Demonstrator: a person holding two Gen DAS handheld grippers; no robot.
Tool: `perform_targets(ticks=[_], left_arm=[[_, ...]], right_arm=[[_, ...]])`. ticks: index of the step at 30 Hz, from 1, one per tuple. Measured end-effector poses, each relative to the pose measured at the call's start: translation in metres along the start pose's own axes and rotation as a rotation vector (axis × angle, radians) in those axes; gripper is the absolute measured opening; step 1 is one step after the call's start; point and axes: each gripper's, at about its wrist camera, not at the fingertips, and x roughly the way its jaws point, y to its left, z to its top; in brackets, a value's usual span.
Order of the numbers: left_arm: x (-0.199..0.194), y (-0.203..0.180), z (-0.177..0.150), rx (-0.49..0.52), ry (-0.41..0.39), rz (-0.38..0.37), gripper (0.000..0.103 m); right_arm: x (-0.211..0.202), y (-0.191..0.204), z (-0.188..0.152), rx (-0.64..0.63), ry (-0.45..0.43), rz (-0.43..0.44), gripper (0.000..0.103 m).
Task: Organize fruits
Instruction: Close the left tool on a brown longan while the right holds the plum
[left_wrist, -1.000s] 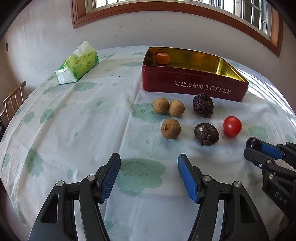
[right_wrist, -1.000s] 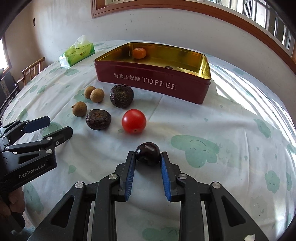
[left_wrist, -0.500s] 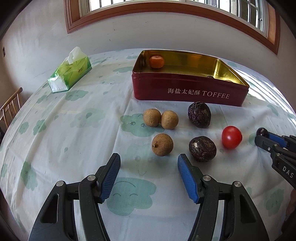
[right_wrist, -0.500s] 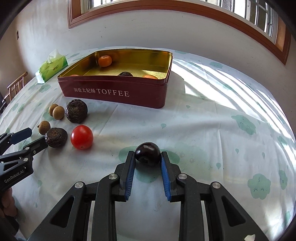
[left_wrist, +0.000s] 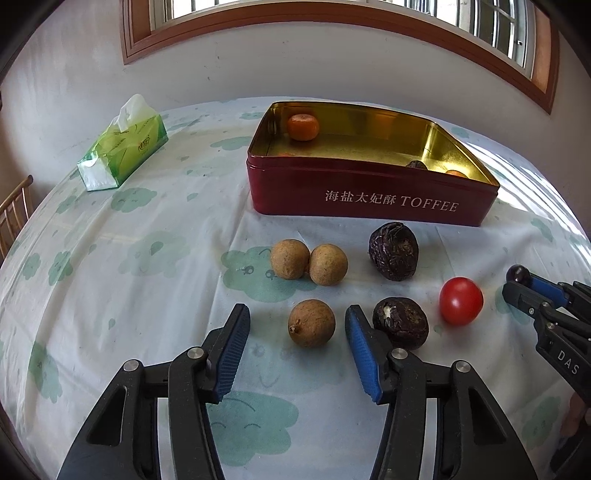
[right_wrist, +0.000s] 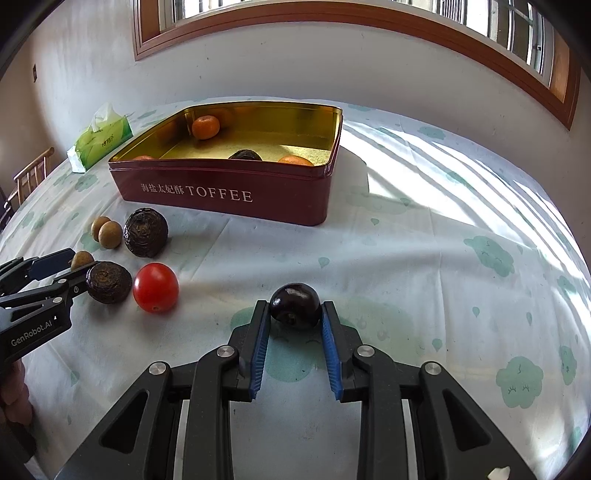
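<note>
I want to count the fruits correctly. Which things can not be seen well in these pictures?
- Fruit low in the red tin: in both views its front wall hides most of them; the count is unsure.
- Brown fruit by the left gripper: in the right wrist view, the fingers cover most of it.
- Dark round fruit in the right gripper: small, near the left wrist view's edge.

Left wrist view: low over table, looks forward and down along own fingers (left_wrist: 236, 343), faces wall and window; brown fruit (left_wrist: 311, 323) close, toffee tin (left_wrist: 369, 192) mid-frame. Right gripper (left_wrist: 517, 282) enters at right edge.
Right wrist view: same tilt, set further right; tin (right_wrist: 221, 194) left of centre, left gripper (right_wrist: 72, 267) at left edge.
Shared: tin, red tomato (right_wrist: 155, 287), tissue pack (right_wrist: 101, 140), loose fruit.
</note>
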Motion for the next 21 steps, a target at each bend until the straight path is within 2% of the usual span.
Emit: perform_targets(ticks=[8, 21], left_arm=[[-0.0003, 0.0048, 0.0013, -0.023, -0.008, -0.009, 0.036], [-0.0013, 0.0057, 0.0001, -0.026, -0.012, 0.028, 0.027]], right_arm=[[-0.0001, 0.0001, 0.0, 0.0, 0.0, 0.0, 0.026], [-0.0003, 0.0003, 0.0004, 0.0, 0.001, 0.0, 0.026]])
